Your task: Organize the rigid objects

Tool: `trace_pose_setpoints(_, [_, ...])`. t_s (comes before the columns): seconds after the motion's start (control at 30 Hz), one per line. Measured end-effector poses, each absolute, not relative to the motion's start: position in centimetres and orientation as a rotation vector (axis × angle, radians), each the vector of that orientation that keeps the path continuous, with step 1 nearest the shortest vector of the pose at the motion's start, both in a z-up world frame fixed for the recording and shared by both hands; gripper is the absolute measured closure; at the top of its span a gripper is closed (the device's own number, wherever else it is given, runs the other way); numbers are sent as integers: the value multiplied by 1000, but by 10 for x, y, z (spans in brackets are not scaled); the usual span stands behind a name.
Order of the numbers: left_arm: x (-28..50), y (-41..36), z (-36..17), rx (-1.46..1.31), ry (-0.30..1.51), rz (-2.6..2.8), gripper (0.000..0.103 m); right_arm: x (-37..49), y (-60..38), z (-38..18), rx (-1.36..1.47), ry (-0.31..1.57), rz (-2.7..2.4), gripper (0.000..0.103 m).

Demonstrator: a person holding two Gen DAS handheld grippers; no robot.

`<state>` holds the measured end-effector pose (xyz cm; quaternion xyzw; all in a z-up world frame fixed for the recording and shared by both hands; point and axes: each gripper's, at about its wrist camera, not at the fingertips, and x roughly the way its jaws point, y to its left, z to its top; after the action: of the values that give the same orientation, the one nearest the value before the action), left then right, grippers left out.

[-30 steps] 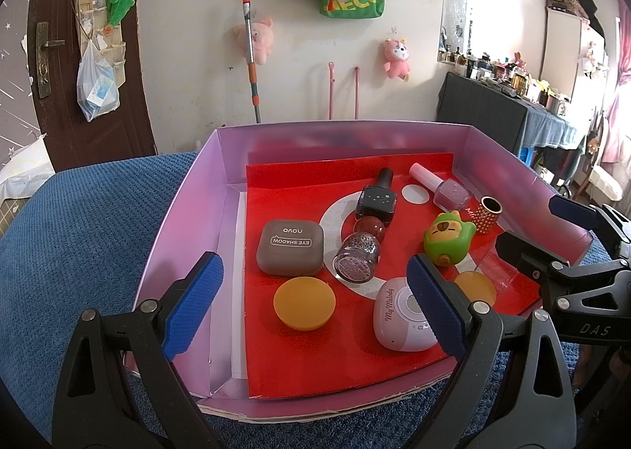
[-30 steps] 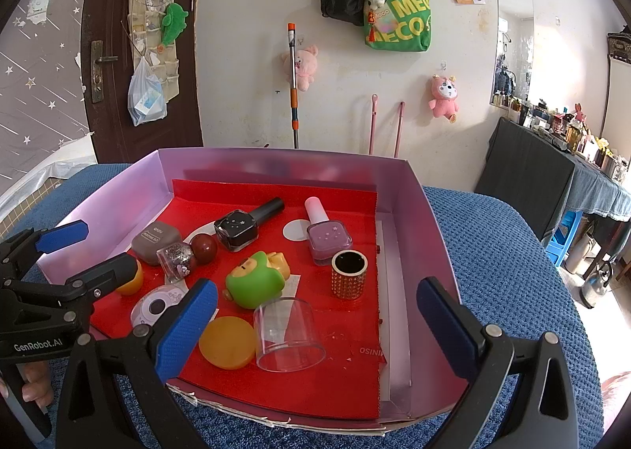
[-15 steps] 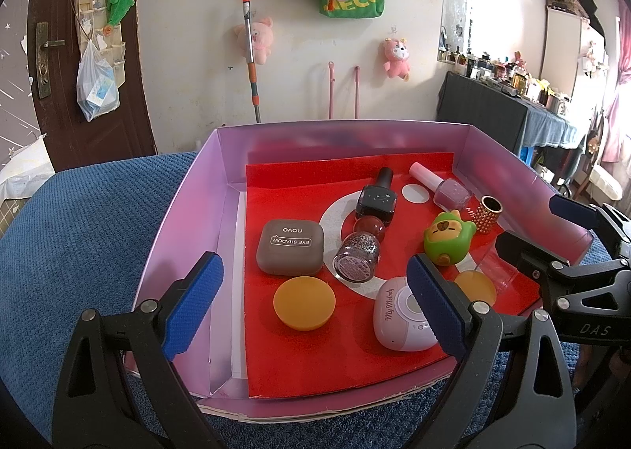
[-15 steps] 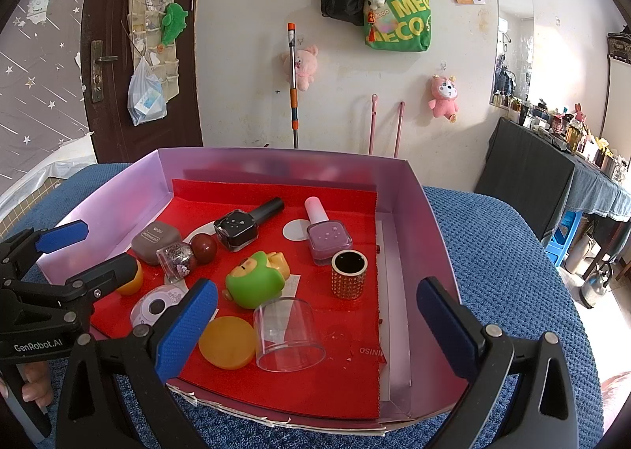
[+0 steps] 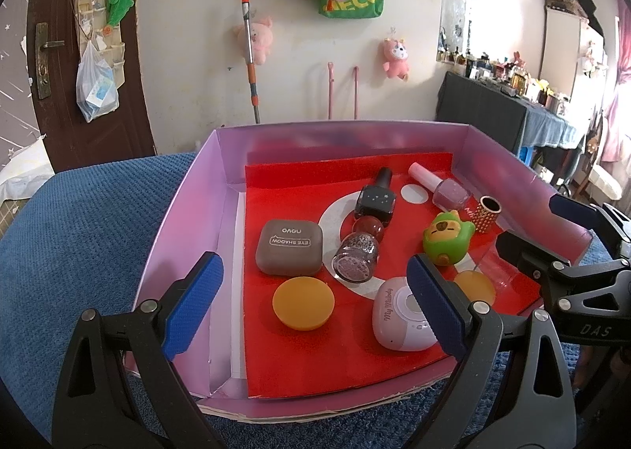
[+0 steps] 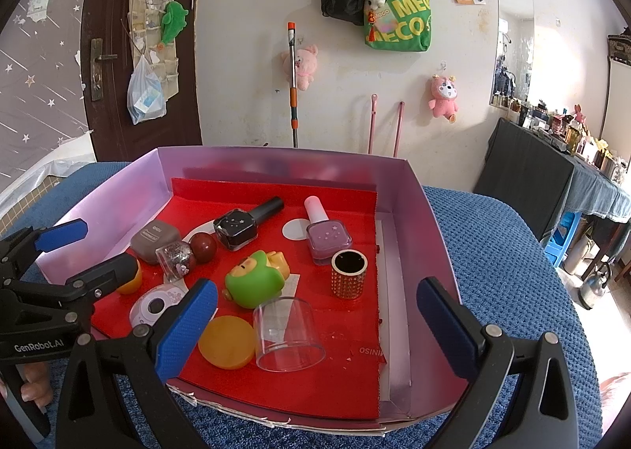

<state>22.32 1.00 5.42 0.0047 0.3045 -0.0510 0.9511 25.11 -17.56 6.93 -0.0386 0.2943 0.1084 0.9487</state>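
Grippers, left point(image 5: 313, 293) and right point(image 6: 315, 321), both with jaws apart and empty, at the near edge of the pink box point(image 6: 414, 208) of cosmetics.

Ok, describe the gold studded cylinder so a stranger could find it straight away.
Start at the pink-walled box with the red liner on the blue cloth. On the liner's right side, nearest the bare right wall, the gold studded cylinder stands upright, just in front of the pink nail polish bottle. It alone is metallic gold, covered in rows of studs, with a dark open top.
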Motion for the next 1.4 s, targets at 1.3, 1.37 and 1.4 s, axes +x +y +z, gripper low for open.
trace_pose_setpoints(1.3, [147, 3, 10, 18, 953, -35, 0, 170, -200, 27, -34, 961, 99, 0])
trace_pose_setpoints(1.37, [151, 1, 11, 18, 953, -34, 0, 170, -200, 27, -35, 962, 99, 0])
trace_pose_setpoints(1.4, [151, 0, 11, 18, 953, -34, 0, 170, -200, 27, -35, 962, 98, 0])
